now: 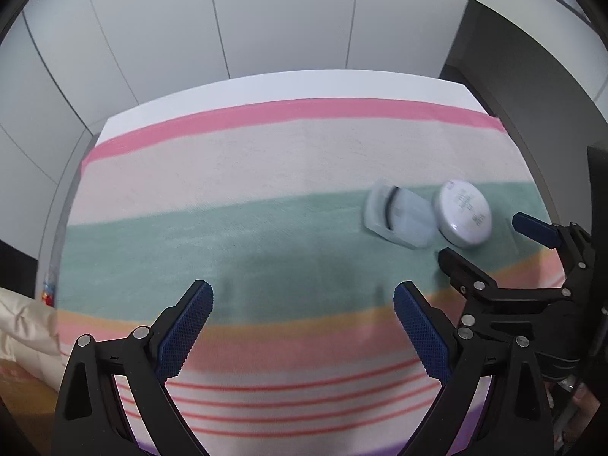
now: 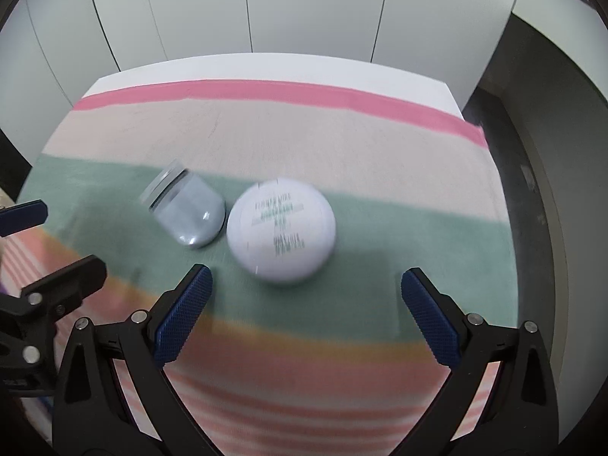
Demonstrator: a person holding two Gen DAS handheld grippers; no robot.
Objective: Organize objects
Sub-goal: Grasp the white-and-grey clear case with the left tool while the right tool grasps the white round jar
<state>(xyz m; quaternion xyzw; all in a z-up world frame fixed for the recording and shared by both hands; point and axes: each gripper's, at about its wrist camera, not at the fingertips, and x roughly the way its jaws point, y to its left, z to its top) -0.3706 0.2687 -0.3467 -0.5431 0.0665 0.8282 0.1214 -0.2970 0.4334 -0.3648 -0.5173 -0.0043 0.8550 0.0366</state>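
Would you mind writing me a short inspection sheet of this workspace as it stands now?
Surface: table covered by a striped cloth in pink, cream, green and orange bands.
Job's things: a small clear jar lying on its side on the green band; a round white container with printed text beside it, close or touching; blur hides which.
Clutter: a crumpled beige bag at the left edge of the left wrist view.
Grippers: left gripper open, empty, over the cloth; right gripper open, empty, just short of the white container.
Cables: nothing seen.
Surroundings: pale panelled wall behind the table; dark floor to the right.
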